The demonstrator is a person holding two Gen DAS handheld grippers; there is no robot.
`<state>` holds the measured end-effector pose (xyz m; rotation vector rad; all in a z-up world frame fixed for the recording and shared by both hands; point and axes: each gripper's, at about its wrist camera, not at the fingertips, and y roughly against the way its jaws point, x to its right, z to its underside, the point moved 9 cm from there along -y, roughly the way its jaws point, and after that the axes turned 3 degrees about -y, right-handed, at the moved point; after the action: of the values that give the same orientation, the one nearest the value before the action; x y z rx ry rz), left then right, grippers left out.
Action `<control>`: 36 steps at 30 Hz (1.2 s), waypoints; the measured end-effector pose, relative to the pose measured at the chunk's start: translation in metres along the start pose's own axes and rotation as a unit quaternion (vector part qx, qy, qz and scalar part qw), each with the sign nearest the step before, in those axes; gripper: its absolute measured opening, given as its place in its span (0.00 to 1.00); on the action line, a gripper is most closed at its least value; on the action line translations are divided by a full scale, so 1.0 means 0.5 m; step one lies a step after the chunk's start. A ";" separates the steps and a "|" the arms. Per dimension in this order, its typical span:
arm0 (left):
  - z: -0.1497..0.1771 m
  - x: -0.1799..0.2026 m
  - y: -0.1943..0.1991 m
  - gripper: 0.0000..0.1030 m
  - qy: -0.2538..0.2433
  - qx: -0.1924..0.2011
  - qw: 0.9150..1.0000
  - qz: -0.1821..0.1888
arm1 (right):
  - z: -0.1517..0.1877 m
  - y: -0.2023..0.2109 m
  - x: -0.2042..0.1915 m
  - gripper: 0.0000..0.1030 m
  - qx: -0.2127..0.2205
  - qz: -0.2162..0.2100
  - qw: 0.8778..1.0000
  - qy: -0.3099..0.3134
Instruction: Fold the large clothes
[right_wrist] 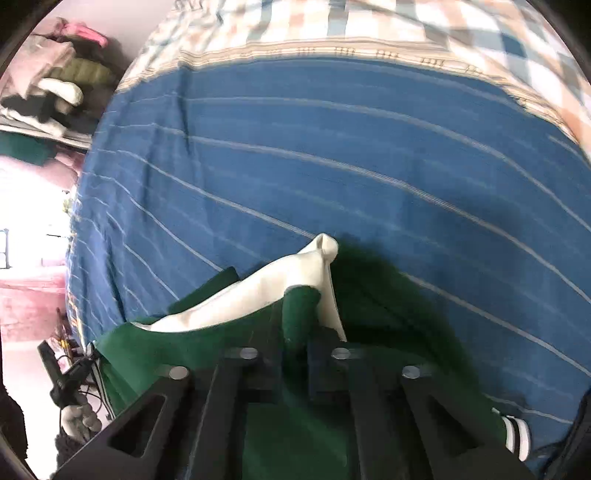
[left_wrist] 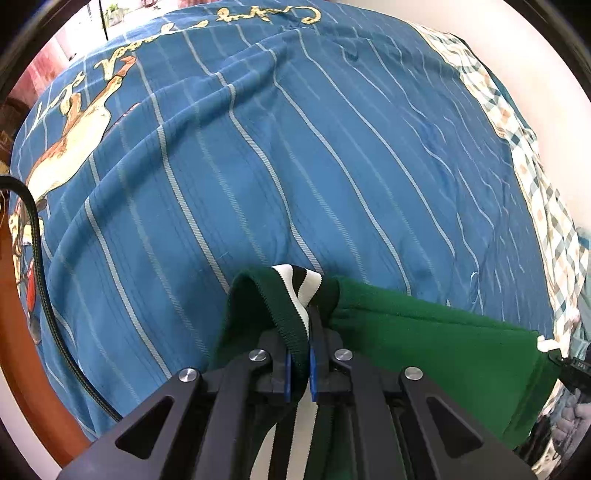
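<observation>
Gripping the green garment (left_wrist: 436,354) at two points keeps it spread btwn the grippers for laying flat on the bed.

Left wrist view, bottom centre: left gripper (left_wrist: 300,373) is clamped on the ribbed hem band (left_wrist: 291,295), dk green w/ white and black stripes. Band folds over the fingertips, then hangs below the jaws. Holding the rib gives a firm, non-slip edge.

Right wrist view, bottom centre: right gripper (right_wrist: 295,354) is clenched on a green fold beside a white panel (right_wrist: 258,291), prob. lining or sleeve; cannot tell which. Frame is motion-blurred, so exact grip pt is approx.

Garment location: lower part of both frames, draped off the grippers, leading edge just above the blue striped bedspread (left_wrist: 258,166). Contact w/ the bed cannot be confirmed.

Orientation (judged): long axis runs gripper to gripper, i.e. lower centre to lower right in left view. Held edge points toward the frame top, body trails toward the operator.

Far: checked border (right_wrist: 369,26) at top, clothes pile (right_wrist: 55,81) upper left.
</observation>
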<state>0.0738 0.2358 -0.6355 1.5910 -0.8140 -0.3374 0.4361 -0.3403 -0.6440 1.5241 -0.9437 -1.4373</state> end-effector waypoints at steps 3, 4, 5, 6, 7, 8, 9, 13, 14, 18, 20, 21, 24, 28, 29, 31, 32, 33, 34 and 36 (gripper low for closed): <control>-0.006 -0.003 -0.003 0.04 0.007 -0.001 1.000 0.005 | -0.032 0.045 -0.012 0.08 0.052 -0.041 0.997 -0.039; -0.007 -0.005 -0.008 0.04 0.007 -0.002 1.000 0.003 | -0.038 0.060 -0.011 0.08 0.064 -0.047 0.996 -0.043; -0.008 -0.008 -0.018 0.05 0.006 -0.007 1.000 -0.003 | -0.044 0.053 -0.014 0.08 0.065 -0.041 0.996 -0.039; -0.008 -0.010 -0.024 0.05 0.006 -0.010 1.000 -0.004 | -0.048 0.040 -0.010 0.08 0.063 -0.030 0.997 -0.041; -0.008 -0.014 -0.036 0.05 0.010 -0.017 1.000 -0.005 | -0.051 0.022 -0.001 0.08 0.057 -0.025 0.997 -0.051; -0.010 -0.018 -0.046 0.06 0.014 -0.023 1.000 -0.004 | -0.052 0.006 0.018 0.08 0.048 -0.021 0.997 -0.059; -0.013 -0.019 -0.053 0.07 0.014 -0.027 1.000 -0.002 | -0.058 -0.012 0.028 0.08 0.043 -0.014 0.997 -0.064; -0.025 -0.027 -0.069 0.11 0.005 -0.046 0.999 0.008 | -0.073 -0.106 0.046 0.09 0.005 0.040 0.997 -0.063; -0.028 -0.027 -0.067 0.11 0.001 -0.050 0.999 0.009 | -0.075 -0.128 0.034 0.09 -0.002 0.052 0.997 -0.059; -0.040 -0.026 -0.015 0.11 0.000 -0.039 0.999 0.002 | -0.069 -0.071 0.016 0.46 -0.003 0.064 0.997 -0.048; -0.042 -0.025 0.023 0.14 -0.005 -0.014 1.000 -0.005 | -0.059 -0.012 0.007 0.72 0.027 0.053 0.998 -0.037; -0.038 -0.027 0.049 0.24 -0.003 0.001 1.000 -0.014 | -0.049 0.023 0.006 0.75 0.046 0.052 0.997 -0.032; -0.007 -0.037 0.102 0.91 0.011 0.021 1.000 -0.019 | 0.016 0.112 0.021 0.75 0.071 0.030 0.996 -0.037; 0.077 -0.062 0.147 0.91 0.060 0.020 0.998 -0.018 | 0.133 0.179 0.093 0.75 0.069 0.011 0.993 -0.091; 0.098 -0.066 0.149 0.91 0.074 0.017 0.997 -0.019 | 0.180 0.193 0.131 0.75 0.068 0.026 0.990 -0.118; 0.168 -0.073 0.154 0.91 0.100 0.001 0.995 -0.021 | 0.255 0.200 0.199 0.75 0.072 0.028 0.981 -0.177; 0.205 -0.080 0.155 0.91 0.113 -0.007 0.993 -0.024 | 0.280 0.192 0.220 0.75 0.068 0.015 0.977 -0.200; 0.232 -0.077 0.153 0.91 0.124 -0.012 0.992 -0.022 | 0.314 0.174 0.251 0.75 0.058 -0.012 0.969 -0.239; 0.263 -0.079 0.150 0.91 0.132 -0.019 0.991 -0.022 | 0.334 0.154 0.272 0.75 0.052 -0.035 0.961 -0.270; 0.317 -0.080 0.139 0.91 0.148 -0.034 0.988 -0.025 | 0.364 0.098 0.315 0.75 0.043 -0.092 0.940 -0.327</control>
<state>-0.0767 0.1446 -0.6108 1.5537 -0.5288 -0.1575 0.2661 -0.5168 -0.6614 1.2233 -1.2821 -2.1301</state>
